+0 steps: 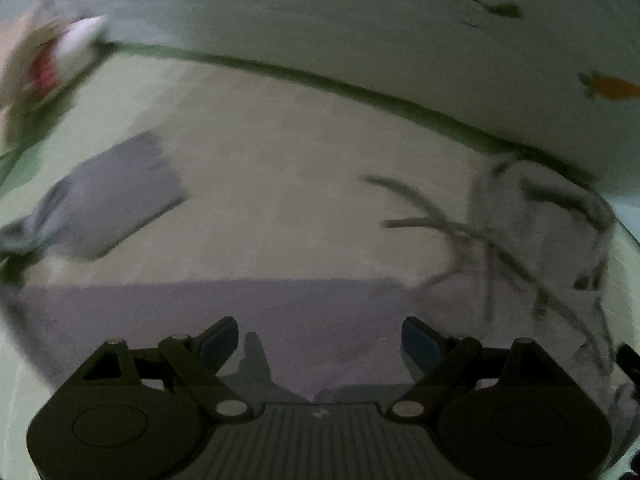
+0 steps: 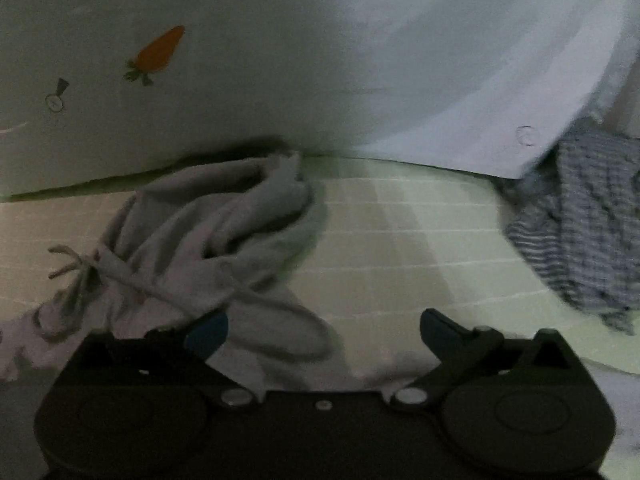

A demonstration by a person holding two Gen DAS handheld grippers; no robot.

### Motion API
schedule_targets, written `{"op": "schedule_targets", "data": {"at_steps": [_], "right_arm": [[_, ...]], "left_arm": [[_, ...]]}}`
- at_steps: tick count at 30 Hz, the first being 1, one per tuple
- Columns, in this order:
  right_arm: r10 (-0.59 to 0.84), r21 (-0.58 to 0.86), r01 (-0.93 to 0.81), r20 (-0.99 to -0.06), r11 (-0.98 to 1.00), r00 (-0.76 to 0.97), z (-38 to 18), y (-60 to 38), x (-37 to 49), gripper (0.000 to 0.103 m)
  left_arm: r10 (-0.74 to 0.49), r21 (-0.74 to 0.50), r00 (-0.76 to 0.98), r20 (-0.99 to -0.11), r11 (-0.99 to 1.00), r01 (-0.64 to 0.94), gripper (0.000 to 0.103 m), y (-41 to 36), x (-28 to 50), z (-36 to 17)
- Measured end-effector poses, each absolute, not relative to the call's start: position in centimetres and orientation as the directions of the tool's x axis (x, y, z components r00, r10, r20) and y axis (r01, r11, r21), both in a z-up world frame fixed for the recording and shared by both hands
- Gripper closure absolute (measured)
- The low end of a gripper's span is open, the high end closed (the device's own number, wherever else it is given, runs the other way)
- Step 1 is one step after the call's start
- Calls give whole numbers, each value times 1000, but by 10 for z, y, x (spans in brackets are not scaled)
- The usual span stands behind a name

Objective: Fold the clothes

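A light grey garment with drawstrings lies crumpled on a pale checked bed surface [image 2: 400, 240]. In the right wrist view the garment [image 2: 216, 232] bunches up left of centre, its drawstring ends [image 2: 68, 264] spread at the left. My right gripper [image 2: 324, 332] is open and empty just above the garment's near fold. In the left wrist view a flat grey-lilac cloth part [image 1: 240, 312] spreads under my open, empty left gripper [image 1: 320, 340]; the crumpled part with strings [image 1: 532, 240] lies at the right.
A folded grey piece [image 1: 116, 196] lies at the left. A blue-white striped garment [image 2: 580, 220] lies at the right. A white sheet with a carrot print [image 2: 160, 52] hangs along the back. A blurred red-white object [image 1: 56, 60] is at top left.
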State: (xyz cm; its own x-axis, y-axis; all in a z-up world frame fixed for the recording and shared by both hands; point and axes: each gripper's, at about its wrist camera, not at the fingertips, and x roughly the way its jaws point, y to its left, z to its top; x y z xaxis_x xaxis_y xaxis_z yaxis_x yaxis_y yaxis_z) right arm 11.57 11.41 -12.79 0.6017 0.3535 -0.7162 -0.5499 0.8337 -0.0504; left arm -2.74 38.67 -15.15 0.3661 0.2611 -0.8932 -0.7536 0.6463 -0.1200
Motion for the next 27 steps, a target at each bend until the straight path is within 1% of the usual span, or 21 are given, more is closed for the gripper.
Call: {"op": "schedule_targets", "data": {"at_steps": [1,3,5,6,7,8,9,10,11,12,13,14,15,16,17,18,21,25,26,27], "right_arm": [[367,-47,-566,-717,823,593,-130,121,116,0],[386,-44,-598,-725,800,570,-134,135,118,0],[403,-39,-627,-735,778,545,-138,147,120,0],[406,-31,-636,-745,771,529,-139,152,121,0],[412,-24,-644,-750,765,518,-140,156,122,1],[418,-18,-650,-752,759,510,-141,159,122,5],[422,-12,-655,-756,755,500,-142,161,122,11],[426,-4,-660,-760,751,490,-142,163,121,15],[432,8,-663,-764,748,479,-143,163,121,22],[440,21,-669,-768,743,465,-143,162,120,29],[450,36,-678,-773,734,447,-144,162,119,32],[459,48,-688,-779,724,428,-146,162,118,37],[465,57,-695,-782,716,415,-147,162,118,52],[476,67,-696,-776,715,414,-145,160,117,63],[487,77,-697,-770,713,413,-144,159,115,85],[497,87,-698,-763,711,412,-142,157,114,89],[530,113,-699,-740,706,414,-136,151,110,94],[570,130,-690,-680,712,461,-112,130,97,94],[578,136,-685,-665,716,472,-107,124,94,97],[585,142,-680,-651,719,483,-102,117,90,98]], "left_arm": [[255,-128,384,-887,664,-737,14,385,-20,-152],[240,-145,418,-876,697,-702,20,382,-5,-153],[207,-159,435,-876,727,-667,36,381,10,-156],[196,-159,431,-881,736,-658,41,380,16,-157],[188,-159,430,-883,742,-652,49,378,19,-159],[182,-160,429,-885,746,-646,56,377,22,-160],[182,-157,425,-887,747,-646,58,376,23,-161],[182,-153,422,-888,747,-646,65,376,24,-162],[182,-151,419,-890,748,-647,78,375,25,-162],[176,-157,419,-891,745,-648,82,376,24,-164],[170,-165,420,-891,742,-650,89,377,23,-165],[155,-188,433,-888,736,-650,95,378,21,-165],[150,-200,440,-885,731,-652,96,379,20,-165],[157,-197,444,-882,733,-651,98,378,19,-164],[158,-196,450,-879,740,-643,99,377,19,-162],[163,-200,464,-871,745,-636,99,375,17,-158],[172,-215,507,-845,758,-615,99,370,11,-144],[174,-249,561,-809,764,-596,99,354,-1,-117],[176,-255,580,-795,772,-583,99,347,-6,-109],[183,-252,593,-784,780,-573,99,341,-9,-103]]}}
